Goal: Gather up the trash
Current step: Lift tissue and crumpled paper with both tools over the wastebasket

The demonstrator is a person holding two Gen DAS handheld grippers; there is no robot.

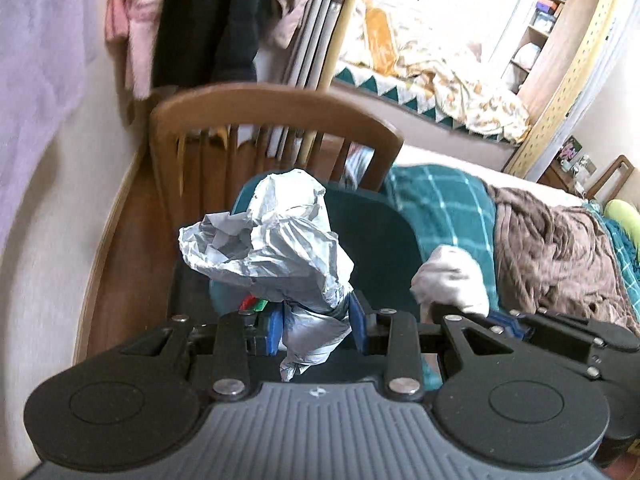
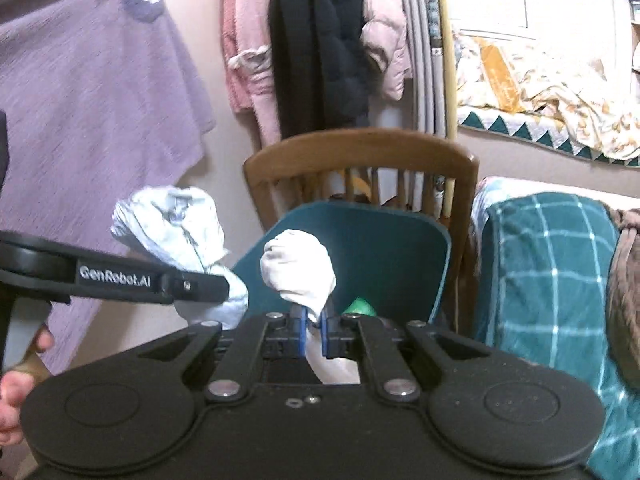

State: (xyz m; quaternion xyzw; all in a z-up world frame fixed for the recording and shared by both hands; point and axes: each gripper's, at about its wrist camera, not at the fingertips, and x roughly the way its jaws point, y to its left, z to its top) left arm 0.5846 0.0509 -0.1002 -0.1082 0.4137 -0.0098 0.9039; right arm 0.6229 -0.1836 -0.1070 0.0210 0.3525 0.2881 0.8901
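While both claws hang over the bin, the lines below run outward from each.

Left claw [image 1: 316, 330]: closed on the grey crumpled paper [image 1: 272, 240]; blue pads [image 1: 273, 330] pinch its narrow lower neck, and a tail hangs below the pads.
Grey paper, axis: long axis runs up and away from the claw, the bulky end farthest out and leaning left; held in the air, not resting on anything.
Right claw [image 2: 315, 330]: closed on the white wad [image 2: 298, 270]; the pads nip its lower edge, and the bulk stands above and ahead of them.
White wad, axis: roughly upright, rounded end pointing away from the claw.
Bin [image 2: 384, 248]: dark teal, standing on the wooden chair [image 2: 360, 152]; its mouth lies directly beyond and below both claws; something green [image 2: 360, 306] lies inside.
Deciding relation: judged from the right wrist view, the white wad sits squarely in front of the bin's opening, while the grey paper hangs nearer the bin's left rim; the right claw seems better placed to drop first.
Risk: the grey paper is wide and may catch the left rim.
Beyond: hanging clothes [image 2: 320, 40]; the bed [image 1: 540, 232] to the right.
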